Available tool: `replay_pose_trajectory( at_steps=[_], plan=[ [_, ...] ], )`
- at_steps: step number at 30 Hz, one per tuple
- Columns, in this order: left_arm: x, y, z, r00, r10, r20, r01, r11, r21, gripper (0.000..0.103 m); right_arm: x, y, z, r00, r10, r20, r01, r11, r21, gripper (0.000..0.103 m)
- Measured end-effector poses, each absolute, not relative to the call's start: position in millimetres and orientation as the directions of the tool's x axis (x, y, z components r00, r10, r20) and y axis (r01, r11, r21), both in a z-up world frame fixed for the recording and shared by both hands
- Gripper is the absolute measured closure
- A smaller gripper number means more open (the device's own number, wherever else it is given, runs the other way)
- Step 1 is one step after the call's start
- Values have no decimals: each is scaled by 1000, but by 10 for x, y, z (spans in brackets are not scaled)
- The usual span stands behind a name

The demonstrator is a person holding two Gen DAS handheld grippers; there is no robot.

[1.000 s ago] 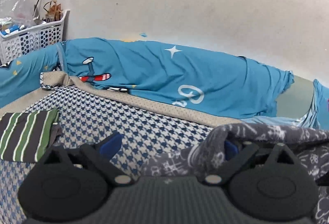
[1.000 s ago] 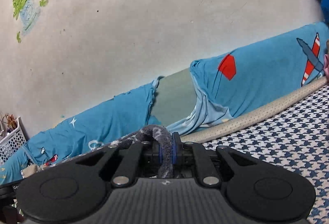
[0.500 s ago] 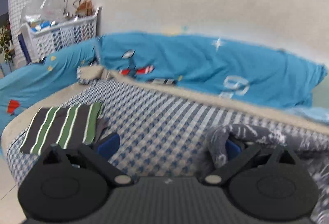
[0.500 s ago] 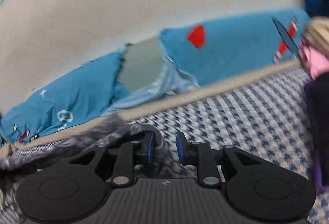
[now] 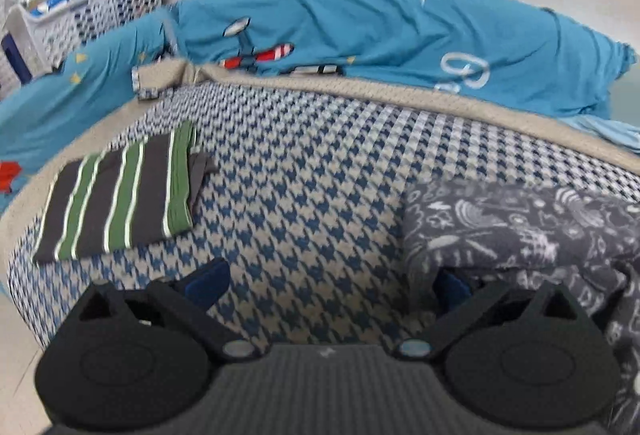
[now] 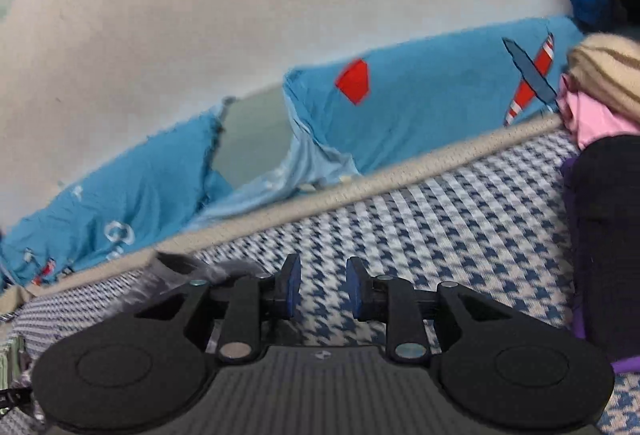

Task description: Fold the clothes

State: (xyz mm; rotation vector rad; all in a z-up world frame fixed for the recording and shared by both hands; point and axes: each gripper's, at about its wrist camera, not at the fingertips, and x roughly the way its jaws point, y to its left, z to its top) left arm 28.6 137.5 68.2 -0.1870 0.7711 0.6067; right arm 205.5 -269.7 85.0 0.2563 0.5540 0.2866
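Garment (image 5: 520, 231) lies at 2 o'clock of the gaping left claw (image 5: 328, 283); right claw (image 6: 319, 285), earlier clamped on it, has just been opening, empty.

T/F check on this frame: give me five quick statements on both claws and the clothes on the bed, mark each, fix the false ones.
1. The right claw grips the grey patterned garment. False: its jaws have just been opening and nothing is between them.
2. The left claw is open. True.
3. The striped garment lies folded flat on the houndstooth bedcover. True.
4. The grey patterned garment lies on top of the striped one. False: they lie apart, bare bedcover between.
5. The white basket stands on the bedcover. False: it stands beyond the blue bedding, by the wall.
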Motion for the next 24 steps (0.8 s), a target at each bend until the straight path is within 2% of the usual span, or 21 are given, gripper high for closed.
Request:
replay_pose_trajectory(
  at_steps=[3,11,16,24],
  plan=[
    [189,1312,874,634,423,-647,-561,828,-10,0,1990,-2666,920,820,381,-427,-261,913,314,75],
    [124,981,1256,782,414,-465,-484,875,-34,0,1787,-2321,981,773,522,-361,-476,853,215,66],
    [328,693,1177,818,284,-500,-335,942,-13,0,1763,-2147,894,711,561,-424,-524,825,212,65],
    [603,293,923,830,226,-510,-228,972,61,0,1857,-2065,748,636,613,-469,-536,788,303,65]
  ],
)
